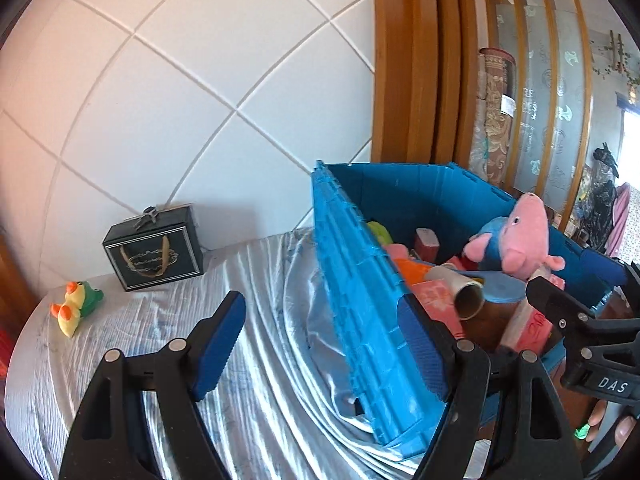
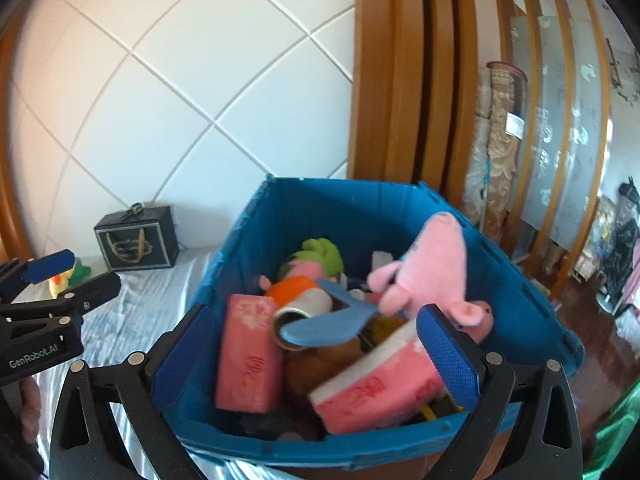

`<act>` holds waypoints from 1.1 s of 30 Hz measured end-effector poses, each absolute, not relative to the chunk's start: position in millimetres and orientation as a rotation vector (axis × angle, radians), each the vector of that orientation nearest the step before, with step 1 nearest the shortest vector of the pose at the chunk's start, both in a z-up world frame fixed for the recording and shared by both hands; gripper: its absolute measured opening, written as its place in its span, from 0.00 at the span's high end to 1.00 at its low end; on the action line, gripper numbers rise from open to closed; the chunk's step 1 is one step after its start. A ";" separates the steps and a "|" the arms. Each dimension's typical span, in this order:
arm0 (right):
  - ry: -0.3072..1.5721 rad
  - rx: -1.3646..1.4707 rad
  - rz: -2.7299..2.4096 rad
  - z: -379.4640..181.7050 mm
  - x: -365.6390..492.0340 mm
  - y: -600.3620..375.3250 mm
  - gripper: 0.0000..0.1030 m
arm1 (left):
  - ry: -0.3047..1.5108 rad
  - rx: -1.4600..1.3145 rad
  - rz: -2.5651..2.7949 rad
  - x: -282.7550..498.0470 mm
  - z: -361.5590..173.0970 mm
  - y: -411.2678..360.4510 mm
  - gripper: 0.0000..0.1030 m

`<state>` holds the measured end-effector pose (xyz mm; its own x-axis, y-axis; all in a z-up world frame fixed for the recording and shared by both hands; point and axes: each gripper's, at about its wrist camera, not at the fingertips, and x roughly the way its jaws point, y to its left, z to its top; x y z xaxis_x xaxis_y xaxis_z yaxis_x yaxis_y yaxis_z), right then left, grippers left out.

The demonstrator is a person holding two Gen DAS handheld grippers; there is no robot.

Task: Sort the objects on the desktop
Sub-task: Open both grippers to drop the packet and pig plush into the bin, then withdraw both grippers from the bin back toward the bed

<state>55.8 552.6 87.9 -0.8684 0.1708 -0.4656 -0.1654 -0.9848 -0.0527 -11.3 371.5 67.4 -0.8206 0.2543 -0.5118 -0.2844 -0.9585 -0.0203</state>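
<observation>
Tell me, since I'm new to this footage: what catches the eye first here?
The big blue plastic crate, crammed with toys, fills the middle; a pink plush pig in a blue shirt lies on top, toward its right side. Left of it, on the shiny silver cloth, a yellow-and-green plush duck lies near a black gift box.
</observation>
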 end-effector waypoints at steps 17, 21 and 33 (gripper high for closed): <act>-0.259 -0.976 3.173 61.4 -38.2 285.5 0.00 | -0.209 -1.025 3.042 -22.2 21.5 101.6 0.24; -0.293 -1.109 3.221 33.6 -59.2 209.9 0.00 | -0.271 -1.103 3.107 -26.2 3.1 38.3 0.24; -0.467 -1.328 3.249 -8.9 -121.0 74.8 0.00 | -0.410 -1.243 3.192 -59.4 -45.3 -90.3 0.24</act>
<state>-121.0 74.8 -8.9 -0.6509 -0.2615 -0.7127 0.4517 -0.8880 -0.0867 -59.4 -90.3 -45.3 -0.6991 -0.1977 -0.6872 0.3649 -0.9251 -0.1050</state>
